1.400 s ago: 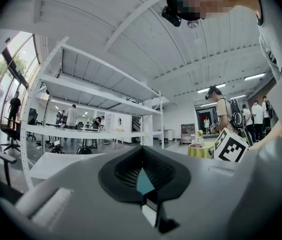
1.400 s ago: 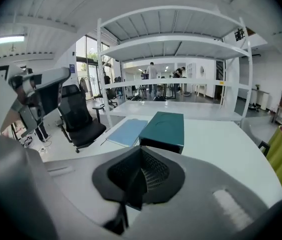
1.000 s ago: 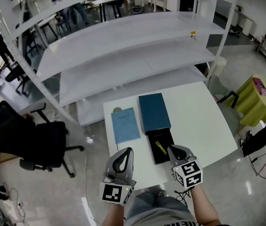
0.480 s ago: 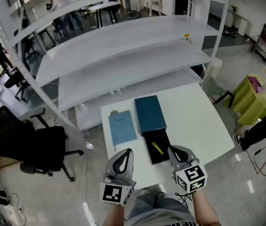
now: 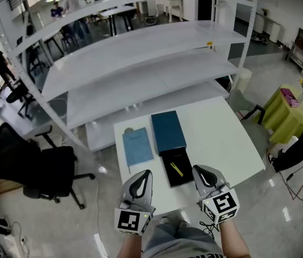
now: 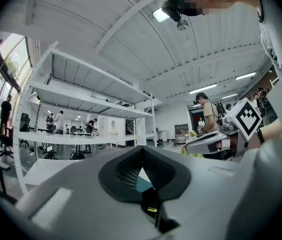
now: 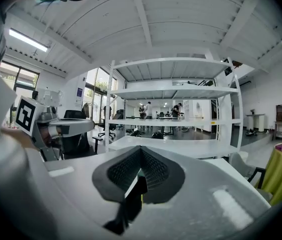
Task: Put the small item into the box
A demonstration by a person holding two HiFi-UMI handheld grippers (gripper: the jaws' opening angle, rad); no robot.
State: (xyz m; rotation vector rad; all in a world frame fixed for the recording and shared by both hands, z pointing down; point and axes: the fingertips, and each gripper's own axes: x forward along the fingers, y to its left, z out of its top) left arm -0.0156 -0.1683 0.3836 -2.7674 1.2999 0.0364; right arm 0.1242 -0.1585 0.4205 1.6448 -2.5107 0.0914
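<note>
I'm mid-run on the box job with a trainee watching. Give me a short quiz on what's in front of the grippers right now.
1. True or false: the yellow item already lies inside the black box.
2. What sits just beyond the black box, on the shelving side? A) a teal box B) a mug C) a roll of tape
3. Fill in: the fingers of the left gripper and of the right gripper are both ____, with nothing held.

Key: 1 true; 2 A; 3 shut
</note>
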